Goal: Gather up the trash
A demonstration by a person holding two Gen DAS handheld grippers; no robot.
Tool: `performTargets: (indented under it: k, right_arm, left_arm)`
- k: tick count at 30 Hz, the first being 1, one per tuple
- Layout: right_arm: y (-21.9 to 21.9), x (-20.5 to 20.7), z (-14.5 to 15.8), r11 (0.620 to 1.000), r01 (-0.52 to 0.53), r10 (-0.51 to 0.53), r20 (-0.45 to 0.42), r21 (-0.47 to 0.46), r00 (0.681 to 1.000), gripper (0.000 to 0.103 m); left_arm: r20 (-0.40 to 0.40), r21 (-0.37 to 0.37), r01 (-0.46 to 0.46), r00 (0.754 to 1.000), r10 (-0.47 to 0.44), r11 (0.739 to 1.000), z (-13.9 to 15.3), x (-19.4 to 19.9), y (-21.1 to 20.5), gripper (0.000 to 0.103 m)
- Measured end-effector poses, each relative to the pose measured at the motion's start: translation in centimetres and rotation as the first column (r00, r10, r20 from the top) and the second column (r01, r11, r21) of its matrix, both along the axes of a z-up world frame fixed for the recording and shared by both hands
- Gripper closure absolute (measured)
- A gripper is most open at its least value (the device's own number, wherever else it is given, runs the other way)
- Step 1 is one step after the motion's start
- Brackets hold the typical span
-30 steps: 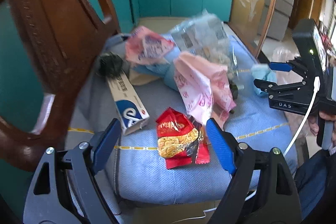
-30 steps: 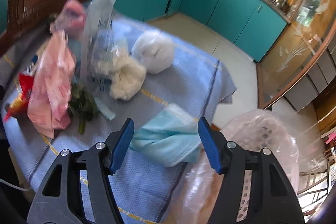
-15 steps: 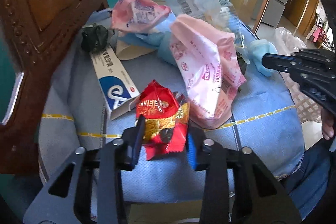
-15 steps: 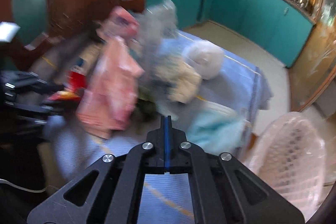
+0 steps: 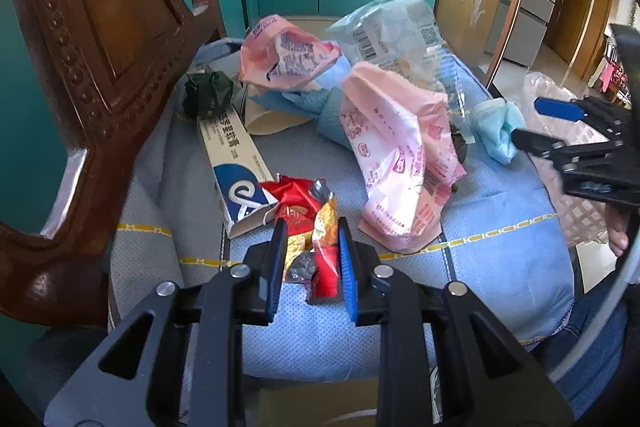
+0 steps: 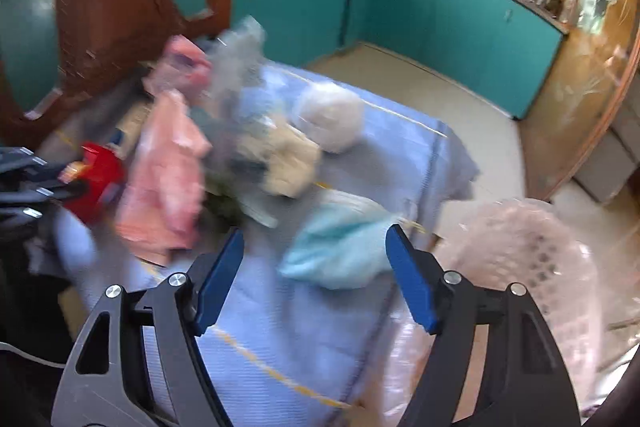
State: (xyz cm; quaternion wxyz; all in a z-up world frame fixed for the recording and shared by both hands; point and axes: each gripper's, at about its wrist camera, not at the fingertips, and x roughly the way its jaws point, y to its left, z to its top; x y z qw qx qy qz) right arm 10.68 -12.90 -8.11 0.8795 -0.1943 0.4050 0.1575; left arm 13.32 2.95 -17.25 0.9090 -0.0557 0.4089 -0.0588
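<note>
My left gripper (image 5: 310,247) is shut on a crumpled red snack wrapper (image 5: 308,223) at the near edge of a blue cushioned chair seat (image 5: 500,255). The wrapper also shows in the right wrist view (image 6: 98,179). My right gripper (image 6: 314,259) is open, its fingers either side of a crumpled light-blue face mask (image 6: 340,247) at the seat's right edge. That mask (image 5: 494,125) and the right gripper (image 5: 532,123) show at the right of the left wrist view. A pink mesh basket lined with plastic (image 6: 516,267) stands right of the seat.
On the seat lie two pink plastic bags (image 5: 400,155), a clear bag (image 5: 396,31), a long white and blue box (image 5: 236,163), a dark wad (image 5: 208,93), and white and cream wads (image 6: 330,117). A carved wooden chair back (image 5: 92,39) rises left.
My left gripper closed on the red wrapper and squeezed it narrower. My right gripper went from open to shut to open again, now around the face mask.
</note>
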Motion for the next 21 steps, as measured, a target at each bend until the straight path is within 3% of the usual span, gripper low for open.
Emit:
performTargets:
  k: [6, 8, 11, 13, 21]
  right_arm:
    - [2.4, 1.3, -3.3, 0.985, 0.025, -0.029, -0.024, -0.172, 0.999, 0.033]
    - [2.8, 1.7, -4.2, 0.984, 0.02, -0.028, -0.045, -0.179, 0.999, 0.05]
    - [2.9, 2.2, -5.4, 0.986, 0.006, -0.018, -0.074, -0.164, 0.997, 0.079]
    - [2.7, 1.8, -5.2, 0.988, -0.01, 0.0, -0.065, -0.155, 0.998, 0.086]
    - [2.6, -2.5, -1.1, 0.995, -0.096, 0.096, 0.025, -0.022, 0.995, 0.09]
  left_arm:
    - [0.063, 0.07, -0.009, 0.998, 0.004, 0.998, 2.0, -1.5, -0.6, 0.077]
    - [0.082, 0.092, -0.012, 0.997, 0.005, 0.996, 2.7, -2.0, -0.7, 0.077]
    - [0.102, 0.105, -0.012, 0.995, 0.002, 0.994, 3.4, -2.6, -1.0, 0.077]
    - [0.112, 0.112, -0.013, 0.994, 0.001, 0.994, 3.6, -2.9, -1.1, 0.077]
    - [0.138, 0.123, -0.025, 0.99, 0.007, 0.992, 4.3, -3.4, -1.1, 0.077]
